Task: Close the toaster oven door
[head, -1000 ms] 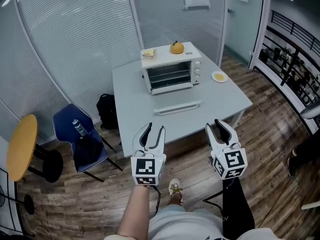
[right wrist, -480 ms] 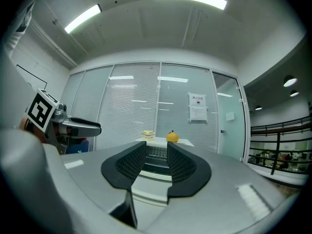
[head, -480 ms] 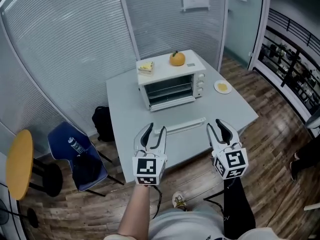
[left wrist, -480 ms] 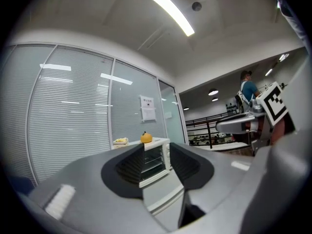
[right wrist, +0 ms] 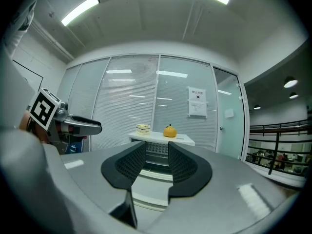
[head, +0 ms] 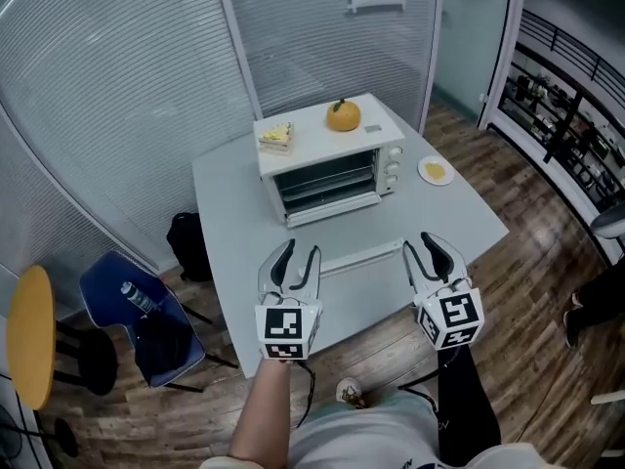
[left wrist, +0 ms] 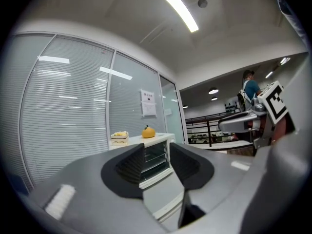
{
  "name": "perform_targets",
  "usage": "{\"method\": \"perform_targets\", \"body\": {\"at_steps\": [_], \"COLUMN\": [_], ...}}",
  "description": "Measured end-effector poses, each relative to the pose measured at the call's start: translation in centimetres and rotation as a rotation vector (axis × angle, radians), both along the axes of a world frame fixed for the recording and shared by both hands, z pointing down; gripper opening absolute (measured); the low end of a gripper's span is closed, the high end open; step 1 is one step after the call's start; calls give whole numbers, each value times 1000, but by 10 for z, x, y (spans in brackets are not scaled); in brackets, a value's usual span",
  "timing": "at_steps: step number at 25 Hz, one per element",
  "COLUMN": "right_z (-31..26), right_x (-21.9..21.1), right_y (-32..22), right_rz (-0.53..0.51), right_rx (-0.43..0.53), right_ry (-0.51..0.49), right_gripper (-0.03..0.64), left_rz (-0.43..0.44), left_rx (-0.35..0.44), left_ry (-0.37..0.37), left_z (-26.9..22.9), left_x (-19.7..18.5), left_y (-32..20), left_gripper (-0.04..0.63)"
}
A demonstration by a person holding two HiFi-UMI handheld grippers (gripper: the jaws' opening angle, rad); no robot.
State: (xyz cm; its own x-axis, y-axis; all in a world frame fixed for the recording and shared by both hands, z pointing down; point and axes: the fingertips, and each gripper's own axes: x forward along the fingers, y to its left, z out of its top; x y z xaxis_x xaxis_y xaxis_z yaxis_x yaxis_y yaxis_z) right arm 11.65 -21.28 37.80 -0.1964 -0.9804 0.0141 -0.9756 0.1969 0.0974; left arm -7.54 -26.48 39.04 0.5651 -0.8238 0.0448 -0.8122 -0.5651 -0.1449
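Seemingly left gripper point(head: 301, 253) parted wide, empty.

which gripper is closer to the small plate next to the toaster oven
Right. The right gripper sits at the near edge of the table, almost straight in front of the small plate; the left gripper is farther off, toward the table's left side.

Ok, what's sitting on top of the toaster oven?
On the toaster oven sit an orange fruit toward its right and a layered yellow-white snack toward its left. Nothing covers the top.
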Motion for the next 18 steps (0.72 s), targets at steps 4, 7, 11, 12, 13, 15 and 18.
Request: {"method": "perform_targets", "body": {"at_steps": [4, 7, 11, 12, 13, 15, 18], "right_z": [19, 39, 74, 83, 93, 112, 144], "right_x": [1, 4, 10, 12, 14, 19, 26], "right_y": [-13, -22, -34, -38, -42, -50, -60], "right_rz": [1, 8, 12, 13, 14, 14, 8], "right_rx": [-46, -89, -162, -181, -199, -237, -301], "right_ry": [6, 12, 25, 25, 24, 22, 20], "right_gripper": [123, 123, 123, 123, 123, 123, 124], "left_rz": [3, -1, -23, -31, -40, -61, -89], "left_rx": [-42, -87, -151, -167, -183, -219, -281], "left_ry": [-13, -5, -11, -16, -21, -25, -31], "left_z": [20, 41, 77, 87, 96, 117, 149], "left_x": [0, 0, -2, -3, -3, -3, -2], "left_y": [-10, -17, -25, -27, -29, -34, -38], "left_gripper": [181, 181, 181, 181, 181, 183, 181]}}
